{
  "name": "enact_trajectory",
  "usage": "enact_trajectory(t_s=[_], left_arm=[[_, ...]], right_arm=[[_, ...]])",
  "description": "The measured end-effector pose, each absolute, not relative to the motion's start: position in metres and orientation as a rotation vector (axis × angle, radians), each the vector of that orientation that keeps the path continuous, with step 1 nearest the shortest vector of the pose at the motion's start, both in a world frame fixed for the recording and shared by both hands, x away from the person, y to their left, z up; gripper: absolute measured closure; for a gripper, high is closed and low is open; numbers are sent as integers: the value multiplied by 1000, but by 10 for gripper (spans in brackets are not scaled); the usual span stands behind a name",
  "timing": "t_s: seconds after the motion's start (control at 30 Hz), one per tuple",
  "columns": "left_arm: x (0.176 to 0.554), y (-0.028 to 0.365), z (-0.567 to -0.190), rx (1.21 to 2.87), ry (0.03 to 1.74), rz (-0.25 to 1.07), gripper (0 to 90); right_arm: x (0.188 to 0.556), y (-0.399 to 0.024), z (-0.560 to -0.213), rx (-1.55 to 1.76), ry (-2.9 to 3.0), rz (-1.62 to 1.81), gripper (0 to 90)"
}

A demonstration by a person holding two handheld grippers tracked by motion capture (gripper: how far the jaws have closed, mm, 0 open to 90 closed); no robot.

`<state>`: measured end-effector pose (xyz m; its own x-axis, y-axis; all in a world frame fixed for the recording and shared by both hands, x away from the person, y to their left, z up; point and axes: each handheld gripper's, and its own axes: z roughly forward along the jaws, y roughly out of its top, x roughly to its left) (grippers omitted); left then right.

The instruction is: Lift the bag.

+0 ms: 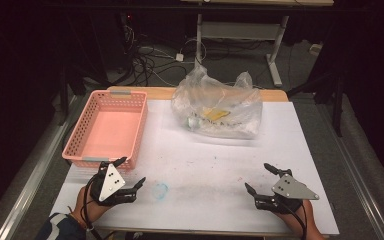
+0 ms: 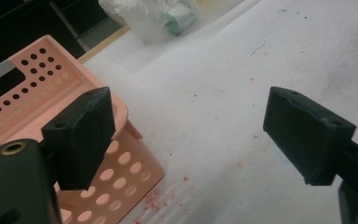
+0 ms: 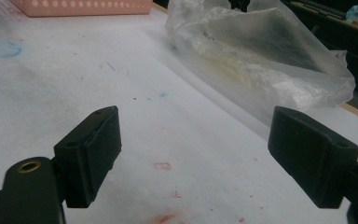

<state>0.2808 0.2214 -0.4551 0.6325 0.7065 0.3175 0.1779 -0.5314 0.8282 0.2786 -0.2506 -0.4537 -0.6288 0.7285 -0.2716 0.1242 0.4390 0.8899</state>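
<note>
Presently, my left gripper (image 1: pixel 131 173) sits at the near left of the white table sheet (image 1: pixel 215 165), jaws spread wide with nothing between them — just beside the near corner of the pink basket (image 1: pixel 107 127). In the left gripper view, one jaw stands in front of that basket's perforated wall (image 2: pixel 121 182). My right gripper (image 1: pixel 264 179) rests at the near right, jaws likewise parted and empty. The clear plastic bag (image 1: pixel 219 106) lies at the far middle of the sheet, well apart from both grippers — something yellow and something pale green show through it. A blue ring mark (image 1: pixel 161 189) sits near my left gripper.
</note>
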Motion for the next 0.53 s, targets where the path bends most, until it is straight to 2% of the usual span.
enact_trajectory(t_s=[0.53], left_arm=[[284,220,-455,2058,686,825,164]], right_arm=[[280,-249,-454,714,2039,1178,177]])
